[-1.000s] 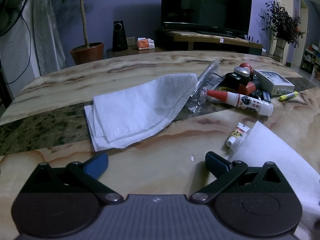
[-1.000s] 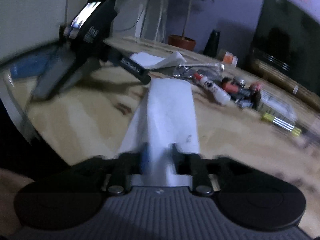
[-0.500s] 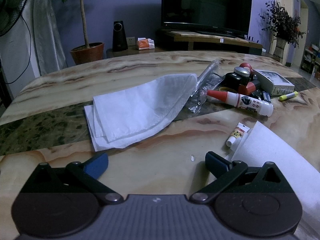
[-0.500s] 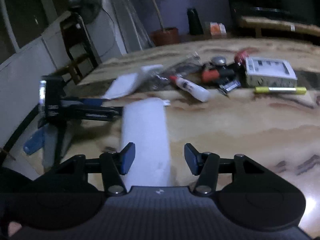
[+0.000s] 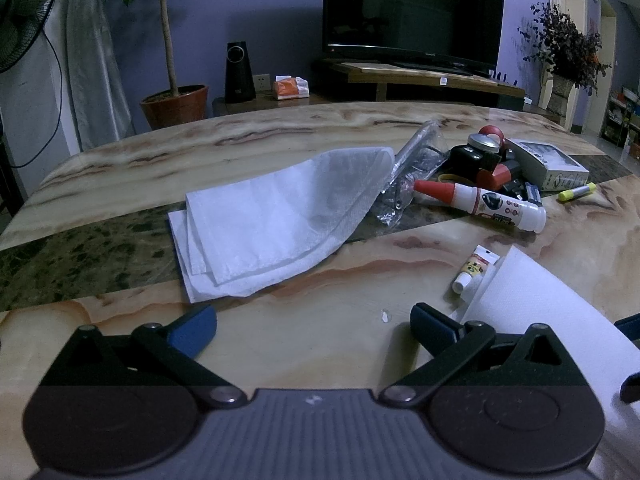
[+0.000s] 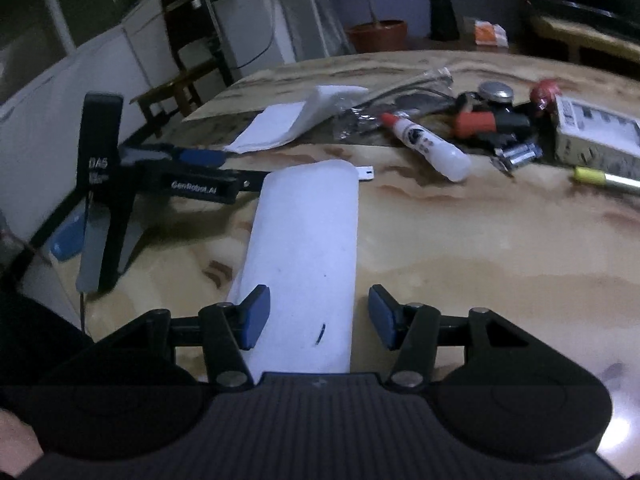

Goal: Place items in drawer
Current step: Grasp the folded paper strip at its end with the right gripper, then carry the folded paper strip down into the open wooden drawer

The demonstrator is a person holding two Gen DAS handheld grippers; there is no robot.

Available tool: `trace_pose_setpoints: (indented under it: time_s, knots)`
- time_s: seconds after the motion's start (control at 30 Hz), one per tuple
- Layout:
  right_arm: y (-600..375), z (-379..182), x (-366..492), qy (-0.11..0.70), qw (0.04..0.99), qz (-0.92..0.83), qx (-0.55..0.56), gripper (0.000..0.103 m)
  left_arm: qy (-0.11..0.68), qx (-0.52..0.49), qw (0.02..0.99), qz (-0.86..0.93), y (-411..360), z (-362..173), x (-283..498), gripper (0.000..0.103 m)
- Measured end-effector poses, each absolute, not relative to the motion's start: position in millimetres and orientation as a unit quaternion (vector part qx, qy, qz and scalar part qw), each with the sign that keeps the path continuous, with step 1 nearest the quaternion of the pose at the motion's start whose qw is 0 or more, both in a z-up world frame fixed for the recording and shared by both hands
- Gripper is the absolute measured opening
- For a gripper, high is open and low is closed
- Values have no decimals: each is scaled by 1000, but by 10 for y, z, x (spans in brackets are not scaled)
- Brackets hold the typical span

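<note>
A white paper roll [image 6: 308, 240] lies on the marble table [image 6: 480, 248], running away from my right gripper [image 6: 317, 300]. The roll sits between the blue pads; the right pad stands clear of it, so the gripper is open. The roll [image 5: 536, 304] also shows in the left wrist view, beside a small tube [image 5: 474, 266]. My left gripper [image 5: 312, 320] hovers low over the table, open and empty. Beyond lie a folded white cloth [image 5: 280, 216], a glue bottle [image 5: 480, 202], a grey box [image 5: 548, 164] and a yellow marker [image 5: 578, 192]. No drawer is in view.
A clear plastic bag [image 5: 412, 168], batteries [image 6: 520, 152] and red and black small items [image 5: 484, 160] are piled by the box. Past the table's far edge stand a potted plant [image 5: 176, 100], a speaker [image 5: 239, 72] and a television [image 5: 412, 8]. A chair [image 6: 180, 88] stands at the table's left end.
My right gripper's jaws have spread apart from the white roll they were pinching, and its view has swung to the right along the table. The left gripper has not moved.
</note>
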State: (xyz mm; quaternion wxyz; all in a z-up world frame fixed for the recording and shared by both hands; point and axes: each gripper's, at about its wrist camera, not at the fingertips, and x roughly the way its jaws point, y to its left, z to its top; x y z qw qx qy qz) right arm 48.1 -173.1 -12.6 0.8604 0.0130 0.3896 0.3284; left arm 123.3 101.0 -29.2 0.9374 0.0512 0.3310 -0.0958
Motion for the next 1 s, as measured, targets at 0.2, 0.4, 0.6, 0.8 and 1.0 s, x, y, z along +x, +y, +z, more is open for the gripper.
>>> trace_pose_setpoints:
  time_s: [0.2, 0.4, 0.6, 0.8, 1.0]
  knots:
    - [-1553, -151, 283, 355, 868, 339, -72, 10, 331, 51, 937, -96, 1011, -291, 1233, 103]
    - [-1624, -110, 156, 367, 862, 343, -65, 9, 331, 51, 937, -96, 1010, -291, 1233, 103]
    - [-1727, -124, -57, 375, 866, 330, -35, 9, 331, 51, 937, -96, 1011, -291, 1233, 103]
    - [-1928, -113, -82, 400, 858, 320, 38, 17, 331, 51, 937, -96, 1011, -291, 1233, 103]
    - [-2436, -29, -105, 409, 842, 303, 181, 26, 331, 51, 937, -96, 1011, -291, 1233, 103]
